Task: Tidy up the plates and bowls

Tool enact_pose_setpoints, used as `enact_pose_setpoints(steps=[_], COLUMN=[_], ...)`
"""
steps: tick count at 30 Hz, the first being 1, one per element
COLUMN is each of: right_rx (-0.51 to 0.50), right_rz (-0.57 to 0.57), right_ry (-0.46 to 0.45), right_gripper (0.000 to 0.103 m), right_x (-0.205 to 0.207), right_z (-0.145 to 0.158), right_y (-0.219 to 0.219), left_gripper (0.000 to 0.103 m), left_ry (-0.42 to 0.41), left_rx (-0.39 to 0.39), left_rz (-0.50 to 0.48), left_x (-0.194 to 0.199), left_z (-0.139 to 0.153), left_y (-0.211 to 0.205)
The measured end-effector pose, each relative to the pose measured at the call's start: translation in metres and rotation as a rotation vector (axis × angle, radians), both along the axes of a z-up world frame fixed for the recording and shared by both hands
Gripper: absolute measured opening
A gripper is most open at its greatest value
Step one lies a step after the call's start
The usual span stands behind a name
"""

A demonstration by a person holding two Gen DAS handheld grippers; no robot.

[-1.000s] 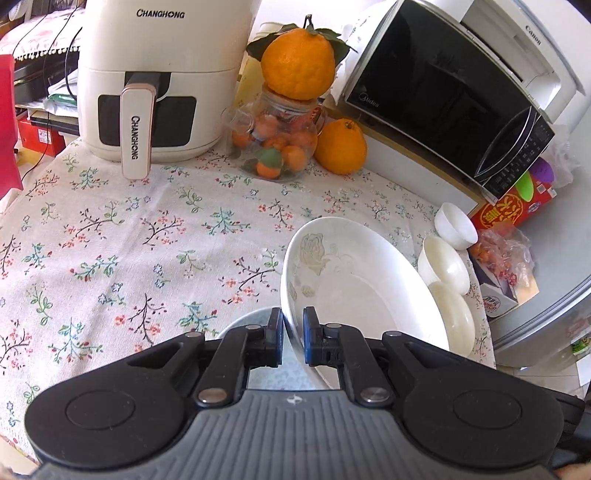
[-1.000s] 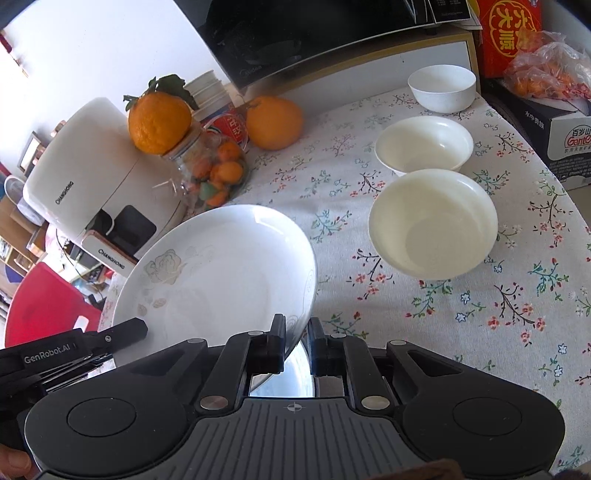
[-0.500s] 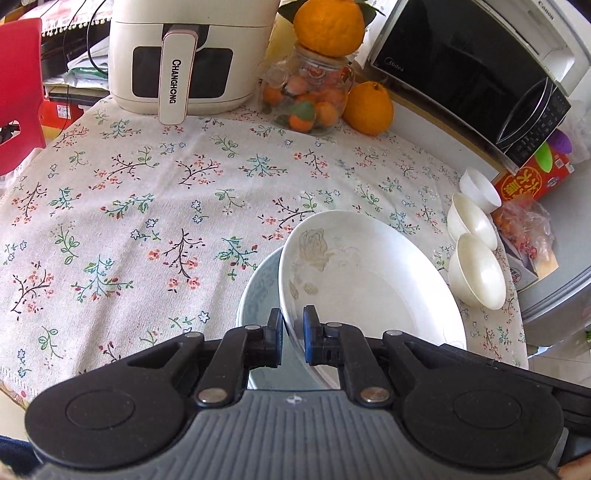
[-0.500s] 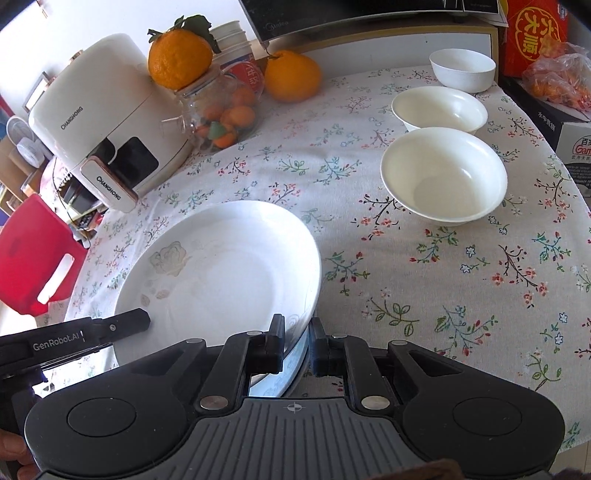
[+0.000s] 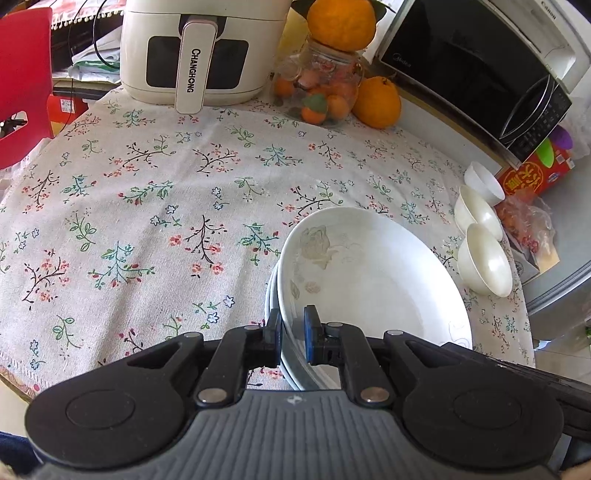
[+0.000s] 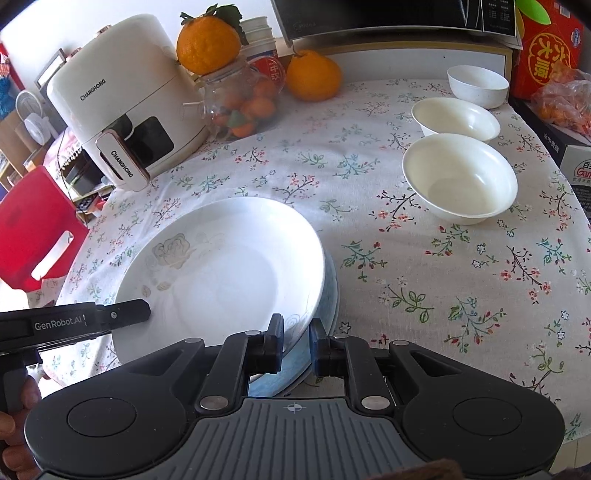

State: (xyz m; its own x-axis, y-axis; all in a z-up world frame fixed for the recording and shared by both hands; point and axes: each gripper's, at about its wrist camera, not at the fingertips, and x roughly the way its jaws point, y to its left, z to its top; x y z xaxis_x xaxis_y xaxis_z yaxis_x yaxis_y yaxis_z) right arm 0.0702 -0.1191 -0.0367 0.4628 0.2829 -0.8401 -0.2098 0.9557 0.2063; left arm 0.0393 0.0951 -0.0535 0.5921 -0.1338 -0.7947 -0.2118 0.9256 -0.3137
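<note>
Plate with a faint rose print (image 6: 218, 273) sits on top of a bluish plate (image 6: 325, 314) on the flowery tablecloth (image 5: 147, 192), at the near edge of the table. The left gripper (image 5: 291, 338) pinches the white plate's rim at about 7 o'clock, one finger on each side of the edge. The right gripper (image 6: 295, 341) pinches the rim at about 5 o'clock, its fingers close around the edge; the blue plate peeks out just under them.

Three white bowls stand in a row at 2 o'clock from the plates, well apart from them: a big bowl (image 6: 460, 177) nearest, a middle bowl (image 6: 456, 118) behind it, and a small bowl (image 6: 478, 86) farthest. At 11 o'clock stands a white Changhong air fryer (image 5: 199, 51). At 12 o'clock is a glass jar of small oranges (image 5: 325, 92) with a big orange (image 5: 341, 24) on top, and another orange (image 5: 376, 101) just beside the jar. A black microwave (image 5: 476, 62) stands behind them at 1 o'clock. A red box (image 6: 546, 48) and a bag of fruit (image 6: 565, 103) sit beyond the bowls. A red chair (image 6: 33, 229) is off the table at 9 o'clock.
</note>
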Motion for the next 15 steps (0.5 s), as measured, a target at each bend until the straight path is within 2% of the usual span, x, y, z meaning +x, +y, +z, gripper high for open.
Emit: enact_pose_setpoints(steps=[6,9,15], right_rx=[-0.043,-0.059,-0.077], right_rz=[0.020,0.018,-0.005], right_ry=[-0.019,-0.033,-0.051], right_gripper=[0.014,0.014,0.015], right_x=[-0.004,-0.004,-0.001], right_z=[-0.002,-0.004,-0.005], right_y=[0.009,0.013,0.014], left_gripper=[0.011,0.012,0.012], left_ry=[0.023,0.011,0.021], left_rx=[0.015,0.055,0.055], left_rz=[-0.012,-0.031,-0.045], left_x=[-0.003,-0.005,0.000], left_z=[-0.005,-0.006,-0.006], left_y=[-0.001,-0.005,-0.007])
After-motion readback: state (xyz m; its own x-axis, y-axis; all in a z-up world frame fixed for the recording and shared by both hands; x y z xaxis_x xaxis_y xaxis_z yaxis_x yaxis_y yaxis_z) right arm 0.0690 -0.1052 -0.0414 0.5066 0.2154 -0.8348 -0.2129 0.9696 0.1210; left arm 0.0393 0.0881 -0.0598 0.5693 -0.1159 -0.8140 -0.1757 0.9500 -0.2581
